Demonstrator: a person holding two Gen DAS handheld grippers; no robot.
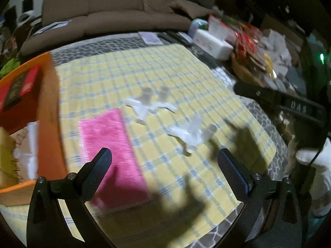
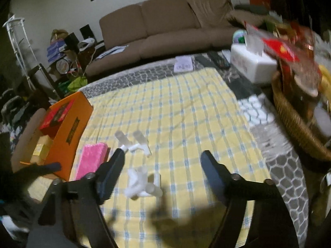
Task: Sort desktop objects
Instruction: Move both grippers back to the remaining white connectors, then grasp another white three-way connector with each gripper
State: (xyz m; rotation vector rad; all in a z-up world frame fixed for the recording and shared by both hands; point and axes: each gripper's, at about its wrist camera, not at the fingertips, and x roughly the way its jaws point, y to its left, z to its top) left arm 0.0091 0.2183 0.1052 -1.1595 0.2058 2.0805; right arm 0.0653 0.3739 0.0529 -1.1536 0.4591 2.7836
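Observation:
Two white translucent plastic pieces lie on a yellow checked cloth (image 1: 144, 66): the far piece (image 1: 149, 105) (image 2: 134, 144) and the near piece (image 1: 190, 136) (image 2: 140, 183). A pink fuzzy pad (image 1: 111, 144) (image 2: 91, 159) lies to their left. My left gripper (image 1: 165, 154) hangs open over the cloth, just short of the near piece and the pad's right edge. My right gripper (image 2: 163, 154) is open too. The near piece shows in the gap between its fingers, touched by neither pad.
An orange box (image 1: 49, 113) (image 2: 68, 132) holding smaller boxes stands at the cloth's left edge. At the right are a white tissue box (image 2: 252, 64), remote controls (image 2: 217, 59) and a wicker basket (image 2: 293, 124) full of packets. A brown sofa (image 1: 113, 10) runs behind the table.

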